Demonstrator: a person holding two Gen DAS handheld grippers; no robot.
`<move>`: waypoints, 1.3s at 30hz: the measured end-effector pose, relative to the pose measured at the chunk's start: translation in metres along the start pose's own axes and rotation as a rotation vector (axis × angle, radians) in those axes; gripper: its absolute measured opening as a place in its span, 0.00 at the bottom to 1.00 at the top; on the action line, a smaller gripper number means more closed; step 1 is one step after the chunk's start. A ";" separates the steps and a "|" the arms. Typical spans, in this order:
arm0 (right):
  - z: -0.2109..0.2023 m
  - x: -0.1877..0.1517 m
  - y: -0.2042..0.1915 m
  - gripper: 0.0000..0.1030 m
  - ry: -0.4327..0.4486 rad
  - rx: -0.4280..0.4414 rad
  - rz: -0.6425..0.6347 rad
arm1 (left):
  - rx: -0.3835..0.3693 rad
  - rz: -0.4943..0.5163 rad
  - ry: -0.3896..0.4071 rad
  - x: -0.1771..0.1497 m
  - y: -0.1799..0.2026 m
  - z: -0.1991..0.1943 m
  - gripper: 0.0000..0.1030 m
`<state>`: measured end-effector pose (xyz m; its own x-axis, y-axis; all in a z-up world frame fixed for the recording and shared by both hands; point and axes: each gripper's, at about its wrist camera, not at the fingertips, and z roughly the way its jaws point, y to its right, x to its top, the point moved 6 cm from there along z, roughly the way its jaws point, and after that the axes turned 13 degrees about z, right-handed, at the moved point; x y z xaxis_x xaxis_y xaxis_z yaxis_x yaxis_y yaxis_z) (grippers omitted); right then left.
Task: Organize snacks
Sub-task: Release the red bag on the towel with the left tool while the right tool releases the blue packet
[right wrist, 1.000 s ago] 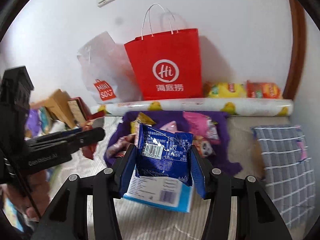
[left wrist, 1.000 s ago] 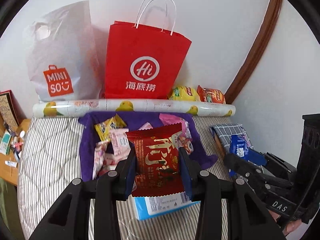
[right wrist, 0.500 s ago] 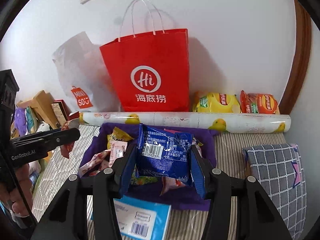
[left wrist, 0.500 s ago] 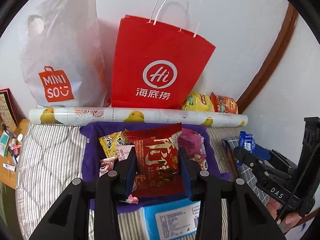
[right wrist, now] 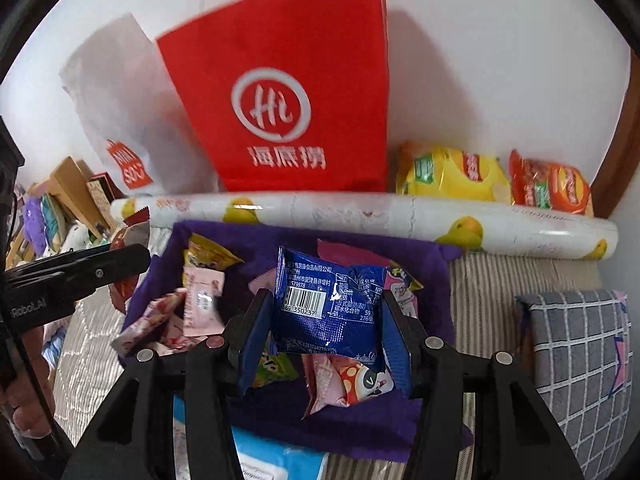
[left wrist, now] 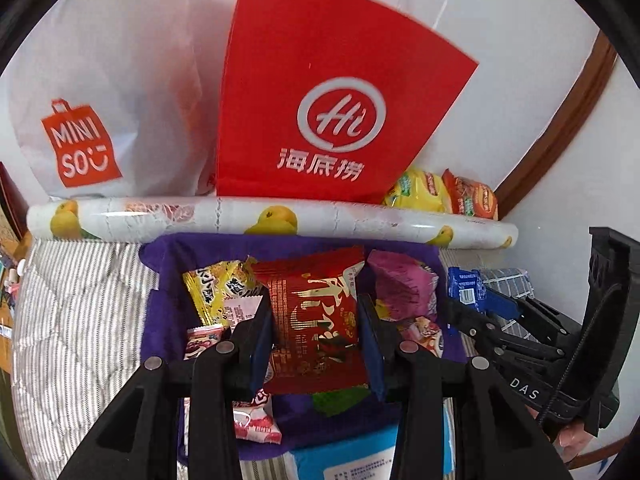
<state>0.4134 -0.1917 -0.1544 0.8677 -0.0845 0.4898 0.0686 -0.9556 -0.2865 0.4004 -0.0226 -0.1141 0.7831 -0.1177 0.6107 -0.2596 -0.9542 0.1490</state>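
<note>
Left tongs clenched on red packet; right tongs clenched on blue packet. Purple basket beneath both, contents partly hidden.

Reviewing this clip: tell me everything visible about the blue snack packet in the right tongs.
The blue snack packet is a small, glossy, pillow-shaped foil pouch with crimped ends. Its back faces the camera: white Chinese print, a nutrition table and a white barcode panel. It is sealed and slightly crumpled, held roughly upright. The right tongs are shut on it, their blue pads pressing its left and right edges. It hangs above the purple cloth strewn with other snacks, touching nothing else that can be seen.
</note>
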 end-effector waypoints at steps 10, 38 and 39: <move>0.030 -0.006 0.000 0.51 -0.078 -0.024 -0.026 | 0.005 -0.017 -0.103 -0.017 -0.004 0.045 0.36; 0.053 -0.014 0.008 0.65 -0.171 -0.071 -0.044 | -0.003 0.002 -0.219 -0.032 0.005 0.086 0.37; 0.053 -0.015 0.008 0.65 -0.169 -0.072 -0.046 | -0.003 0.002 -0.222 -0.033 0.004 0.087 0.37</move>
<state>0.4272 -0.1830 -0.2070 0.9354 0.0029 0.3536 0.0802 -0.9757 -0.2041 0.4225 -0.0467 -0.2008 0.8877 -0.1780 0.4246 -0.2630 -0.9530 0.1503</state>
